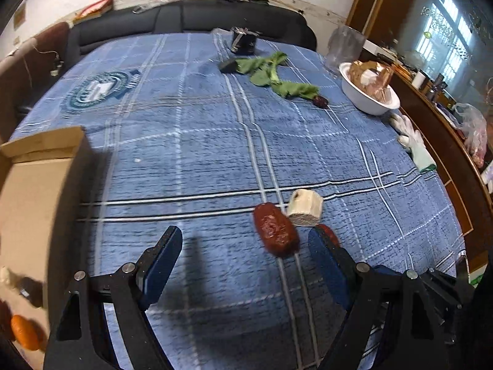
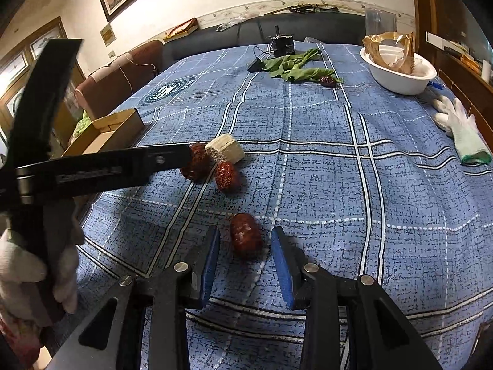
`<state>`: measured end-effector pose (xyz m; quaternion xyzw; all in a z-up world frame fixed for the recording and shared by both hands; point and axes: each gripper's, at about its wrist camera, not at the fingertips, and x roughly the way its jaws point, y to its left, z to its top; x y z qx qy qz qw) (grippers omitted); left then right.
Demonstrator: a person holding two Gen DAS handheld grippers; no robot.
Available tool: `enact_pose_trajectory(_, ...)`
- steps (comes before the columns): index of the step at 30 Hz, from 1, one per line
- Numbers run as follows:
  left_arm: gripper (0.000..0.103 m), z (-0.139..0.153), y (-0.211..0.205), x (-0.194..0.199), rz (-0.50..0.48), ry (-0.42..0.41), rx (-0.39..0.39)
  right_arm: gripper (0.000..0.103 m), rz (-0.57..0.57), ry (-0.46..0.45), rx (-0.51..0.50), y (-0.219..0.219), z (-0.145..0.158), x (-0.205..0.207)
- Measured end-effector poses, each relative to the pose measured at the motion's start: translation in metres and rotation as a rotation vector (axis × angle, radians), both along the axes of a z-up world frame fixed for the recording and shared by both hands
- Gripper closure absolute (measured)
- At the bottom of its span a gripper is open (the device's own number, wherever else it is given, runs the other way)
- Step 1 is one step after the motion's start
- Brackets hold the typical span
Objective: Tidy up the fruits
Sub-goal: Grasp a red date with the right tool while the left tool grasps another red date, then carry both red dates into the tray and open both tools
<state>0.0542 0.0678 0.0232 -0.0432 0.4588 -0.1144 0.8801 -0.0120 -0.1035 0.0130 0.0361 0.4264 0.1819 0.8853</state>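
Between the spread blue pads of the right gripper (image 2: pixel 245 257) lies one red date (image 2: pixel 245 239), resting on the cloth (image 2: pixel 339 185), with a gap on either side. Its long axis runs roughly along the fingers, slightly slanted, so the pads face its long flanks. Judgement: a straight closing would seat it; the rounded, wrinkled skin may roll if the pads meet it off-centre.

Farther out, two more dates (image 2: pixel 227 176) lie touching a pale cut block (image 2: pixel 225 148). The left gripper (image 1: pixel 243 246) hovers over these, fingers released and wide, holding nothing. In the left view the nearer date (image 1: pixel 275 234) sits between the fingertips but toward the right pad, its long axis slanting across the gap; the second date (image 1: pixel 329 234) is partly hidden behind that pad (image 1: pixel 323 256). The block (image 1: pixel 305 208) touches the nearer date at its far end.

Judgement: the right hand is nearer to a clean pick; the left has clutter in its way.

Surface: a blue plaid cloth, soft and lightly rumpled. At the left edge stands an open cardboard box (image 1: pixel 34 203), an orange fruit (image 1: pixel 24 331) low beside it. At the far side lie green leaves (image 2: pixel 295 67) with another date (image 2: pixel 328 81) beside them, a white bowl (image 2: pixel 400 83) holding bags, and white gloves (image 2: pixel 462 129). A dark sofa lines the far wall.
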Motion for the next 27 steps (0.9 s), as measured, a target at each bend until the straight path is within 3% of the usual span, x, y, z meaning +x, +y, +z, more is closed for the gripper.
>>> enact_pose_trajectory(4, 0.059, -0.006, -0.004, 0.000, -0.028, 0.014, -0.009, 0.068, 0.014, -0.002, 0.011, 0.000, 0.000, -0.002)
enact_pose_trajectory(12, 0.059, -0.007, -0.008, 0.006, -0.004, 0.005, 0.013, 0.069, 0.033, -0.017, -0.023, 0.009, 0.000, -0.004)
enact_pose_trajectory(14, 0.077, -0.007, -0.010, 0.004, -0.011, 0.007, 0.024, 0.071, 0.032, -0.019, -0.026, 0.010, 0.000, -0.004)
enact_pose_trajectory(17, 0.078, -0.003, -0.008, -0.001, -0.009, 0.006, 0.011, 0.082, 0.034, -0.023, -0.038, 0.011, 0.000, -0.005)
enact_pose_trajectory(27, 0.077, 0.039, 0.035, -0.059, 0.079, -0.126, 0.007, 0.082, 0.029, -0.067, -0.078, 0.019, 0.014, -0.018)
